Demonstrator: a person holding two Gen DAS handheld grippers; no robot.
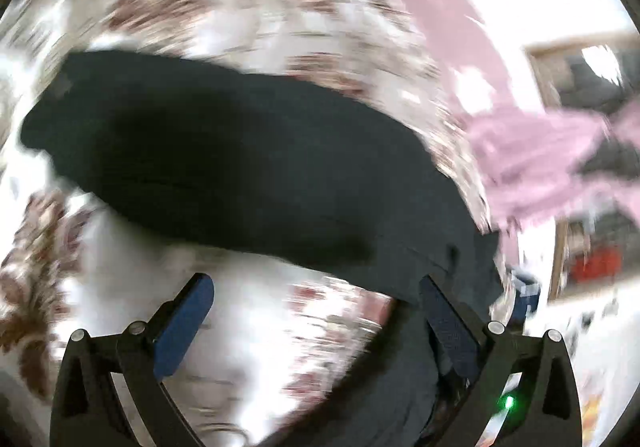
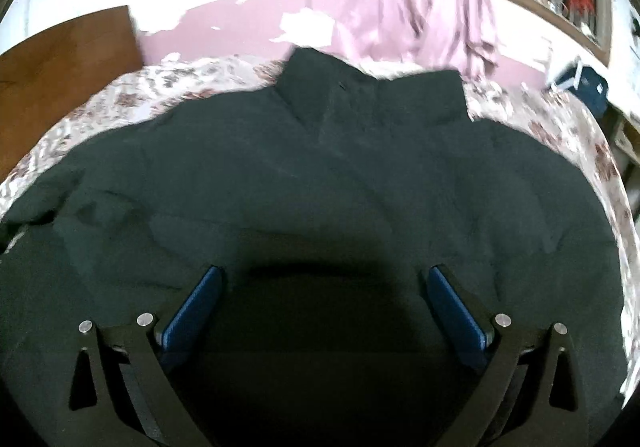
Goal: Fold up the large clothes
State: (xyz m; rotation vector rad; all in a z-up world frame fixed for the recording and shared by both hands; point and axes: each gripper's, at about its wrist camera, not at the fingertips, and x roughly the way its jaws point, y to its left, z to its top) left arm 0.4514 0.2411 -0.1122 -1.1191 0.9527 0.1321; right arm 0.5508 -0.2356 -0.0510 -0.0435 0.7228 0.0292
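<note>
- Folding from here carries some risk, because your left tongs [image 1: 316,295] are spread wide with nothing between the pads, and the left wrist view is smeared with motion blur; you cannot judge well where the cloth edge lies.
- The dark garment [image 2: 320,175] lies spread on the floral bedspread [image 2: 132,95], its collar end toward the pink curtain [image 2: 416,7] and its body filling the near side of the bed.
- Your right tongs [image 2: 324,279] are also spread apart, hovering low over the garment's middle and gripping nothing; whether the pads touch the cloth cannot be told.
- If you close the right tongs here, far from any hem, you would likely pinch a single layer mid-panel and drag a ridge up instead of a clean fold line.
- In the left wrist view the garment [image 1: 240,167] shows as a long dark band, perhaps a sleeve or side panel, with its near edge just beside the right pad [image 1: 448,319]. Closing at speed could catch the bedspread [image 1: 328,311] along with the cloth, or miss the edge altogether.
- The fabric looks thick and heavy, so a shallow pinch may slip out when you lift.
- The curtain hangs close beyond the collar; a wide sweep toward it could snag it.
- Slow the left hand before you commit to a grip.
</note>
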